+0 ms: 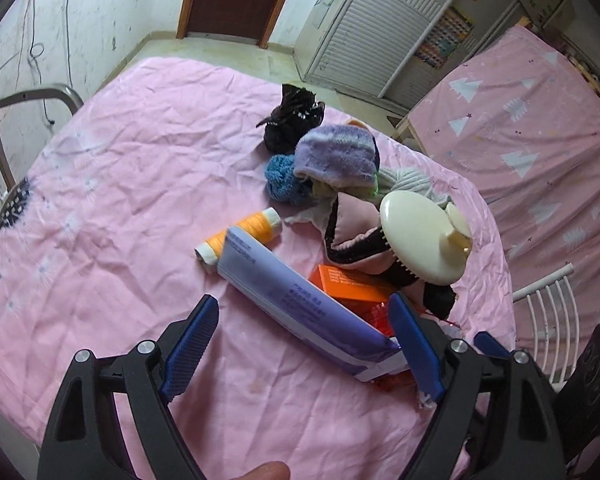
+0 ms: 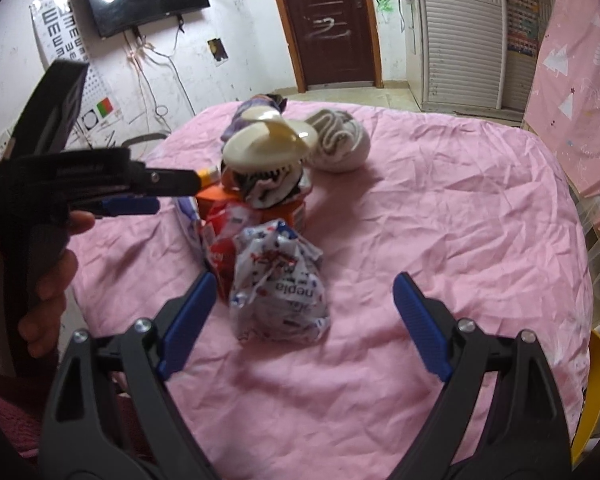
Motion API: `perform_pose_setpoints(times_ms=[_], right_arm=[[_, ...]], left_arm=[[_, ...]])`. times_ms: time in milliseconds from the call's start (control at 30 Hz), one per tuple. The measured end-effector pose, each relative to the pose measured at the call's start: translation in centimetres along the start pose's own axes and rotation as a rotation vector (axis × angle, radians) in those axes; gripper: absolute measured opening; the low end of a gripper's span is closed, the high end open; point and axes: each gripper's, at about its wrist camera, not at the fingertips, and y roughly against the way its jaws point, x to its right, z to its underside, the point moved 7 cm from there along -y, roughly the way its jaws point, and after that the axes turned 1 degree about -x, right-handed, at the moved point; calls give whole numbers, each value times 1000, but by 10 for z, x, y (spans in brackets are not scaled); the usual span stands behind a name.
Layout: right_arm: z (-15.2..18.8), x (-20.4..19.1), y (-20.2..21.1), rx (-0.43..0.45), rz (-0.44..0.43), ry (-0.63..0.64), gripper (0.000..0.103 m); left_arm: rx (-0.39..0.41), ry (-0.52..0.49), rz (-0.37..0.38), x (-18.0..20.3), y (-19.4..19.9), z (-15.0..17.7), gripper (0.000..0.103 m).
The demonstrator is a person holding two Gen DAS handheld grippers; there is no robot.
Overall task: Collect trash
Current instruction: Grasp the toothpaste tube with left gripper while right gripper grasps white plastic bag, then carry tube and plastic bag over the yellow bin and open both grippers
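Covering the whole bench (image 2: 440,208) is a wrinkled pink sheet, and on it a heap of socks, a cream brush (image 1: 418,236), an orange box (image 1: 348,286) and a long purple carton (image 1: 296,304), whose axis runs diagonally away from the left tool (image 1: 308,316); that tool gapes wide, its right pad just beside the carton's near end. Only the right view shows the crumpled wrapper (image 2: 278,284), lying between the spread, empty fingers of the right tool (image 2: 304,292), toward its left one.
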Motion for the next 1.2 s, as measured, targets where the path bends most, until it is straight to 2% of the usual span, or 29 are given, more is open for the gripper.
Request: perform_pose_setpoints(times_ms=[67, 167, 200, 267, 333, 433, 533, 700, 867, 1033, 1200], right_arm=[[1, -2, -2, -7, 0, 12, 79], [4, -4, -5, -21, -2, 27, 69], [4, -5, -7, -27, -5, 35, 67], [5, -8, -8, -31, -7, 48, 56], [7, -11, -9, -38, -11, 66, 49], [8, -12, -8, -28, 3, 87, 37], [9, -8, -4, -14, -3, 71, 34], [7, 2, 9, 25, 1, 31, 33], [1, 17, 26, 75, 12, -7, 33], [-2, 41, 48, 122, 43, -53, 33], [2, 74, 74, 167, 97, -109, 33]], left_arm=[[-16, 23, -2, 1, -5, 1, 75], [-40, 60, 2, 3, -13, 3, 64], [-45, 73, 6, 4, -15, 3, 56], [-44, 96, 18, 4, -17, 5, 50], [-34, 108, 31, 8, -16, 7, 36], [-11, 112, 14, 10, -10, 9, 23], [13, 115, 4, 8, -4, 11, 17], [83, 116, -8, 10, 17, 7, 16], [147, 68, -12, 24, 38, -3, 16], [176, -6, 18, 54, 51, -3, 16], [166, -88, 82, 95, 51, 4, 16]])
